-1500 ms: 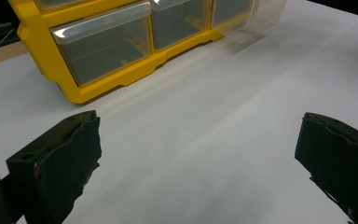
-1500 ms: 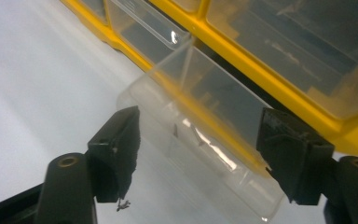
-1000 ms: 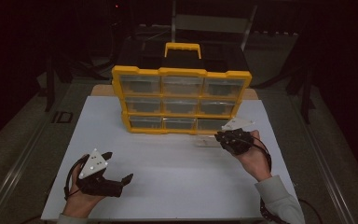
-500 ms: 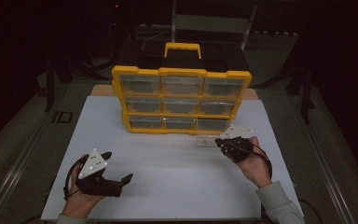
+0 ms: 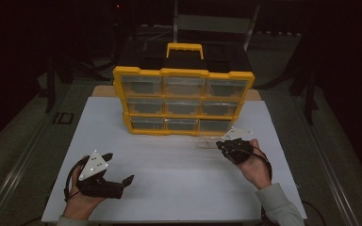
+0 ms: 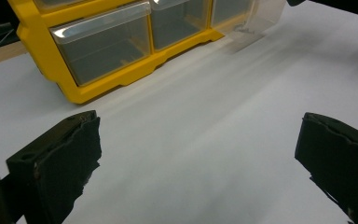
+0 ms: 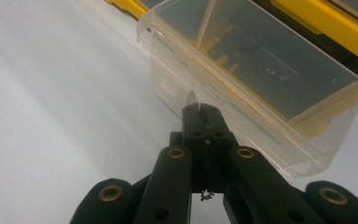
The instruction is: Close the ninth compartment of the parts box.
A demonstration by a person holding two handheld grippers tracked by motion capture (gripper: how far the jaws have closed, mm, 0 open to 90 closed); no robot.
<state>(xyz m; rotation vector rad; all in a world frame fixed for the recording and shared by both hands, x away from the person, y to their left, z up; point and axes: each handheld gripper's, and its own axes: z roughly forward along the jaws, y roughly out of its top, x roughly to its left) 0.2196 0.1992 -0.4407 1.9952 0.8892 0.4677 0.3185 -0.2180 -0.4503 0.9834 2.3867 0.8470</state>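
A yellow organizer [image 5: 184, 101] with clear drawers stands upright at the middle of the white table [image 5: 169, 188]. Its bottom right drawer [image 5: 210, 141] is drawn out toward me over the table. My right gripper [image 5: 222, 147] is shut on the thin front lip of this clear drawer [image 7: 261, 70], and the jaws of the right gripper [image 7: 200, 111] are pressed together on it. My left gripper [image 5: 119, 167] rests at the near left of the table, open with nothing between its jaws. In the left gripper view, the left gripper [image 6: 200, 154] faces the organizer's lower drawers [image 6: 102, 46] across bare table.
A black case with a yellow handle [image 5: 185, 48] stands behind the organizer. A chair [image 5: 214, 21] is farther back in the dark. A small dark object [image 5: 62, 117] lies just off the table's left edge.
My right gripper has drawn back toward me and slightly left, bringing the clear drawer farther out of the organizer. The left gripper has stayed in place.
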